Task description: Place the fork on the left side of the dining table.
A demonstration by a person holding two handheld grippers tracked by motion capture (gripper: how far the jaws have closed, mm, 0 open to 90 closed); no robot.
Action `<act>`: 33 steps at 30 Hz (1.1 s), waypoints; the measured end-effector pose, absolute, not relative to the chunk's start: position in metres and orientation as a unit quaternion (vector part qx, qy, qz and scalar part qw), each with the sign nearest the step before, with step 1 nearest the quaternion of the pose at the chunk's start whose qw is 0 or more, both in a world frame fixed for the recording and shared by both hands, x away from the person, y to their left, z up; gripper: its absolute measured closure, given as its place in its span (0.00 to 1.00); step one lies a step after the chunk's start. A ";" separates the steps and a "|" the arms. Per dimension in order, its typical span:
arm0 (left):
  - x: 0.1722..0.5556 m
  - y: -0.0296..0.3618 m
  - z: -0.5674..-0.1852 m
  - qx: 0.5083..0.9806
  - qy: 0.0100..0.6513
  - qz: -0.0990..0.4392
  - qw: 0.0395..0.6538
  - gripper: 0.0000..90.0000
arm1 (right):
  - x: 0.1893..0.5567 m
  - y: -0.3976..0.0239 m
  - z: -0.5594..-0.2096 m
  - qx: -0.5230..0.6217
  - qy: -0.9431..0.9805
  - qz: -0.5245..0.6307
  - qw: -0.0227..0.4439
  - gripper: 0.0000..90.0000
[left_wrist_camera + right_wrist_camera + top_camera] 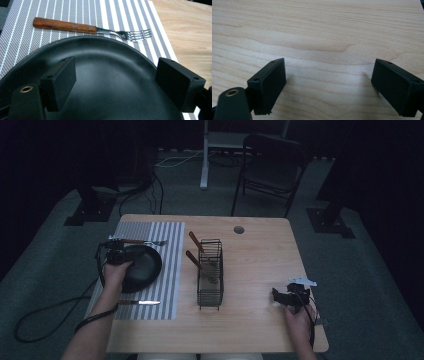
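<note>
While hovering with jaws spread and empty over the plate (107,82) on the striped mat (22,22), left gripper (115,85) likely setting a place, next probably fetching cutlery from the rack (210,275); fork (92,29) lying just beyond the plate, right gripper (329,85) idling, released, on the table (317,30).

High view dim, dark at edges; both gripper views bright, slightly soft.

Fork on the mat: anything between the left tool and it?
Only the far rim of the black plate. The left tool hangs open above the plate; the fork lies on the striped mat just beyond that rim. Passing above the rim, nothing visible blocks it.
</note>
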State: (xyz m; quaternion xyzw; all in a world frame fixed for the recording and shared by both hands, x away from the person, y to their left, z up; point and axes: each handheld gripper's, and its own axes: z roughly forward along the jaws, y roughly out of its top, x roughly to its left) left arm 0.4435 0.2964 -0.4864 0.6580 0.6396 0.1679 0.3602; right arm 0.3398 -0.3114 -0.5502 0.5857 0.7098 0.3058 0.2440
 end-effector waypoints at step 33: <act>0.373 0.287 -0.483 0.684 0.579 0.178 0.407 0.19 | 0.340 -0.311 -0.550 0.586 0.710 0.306 0.244 0.13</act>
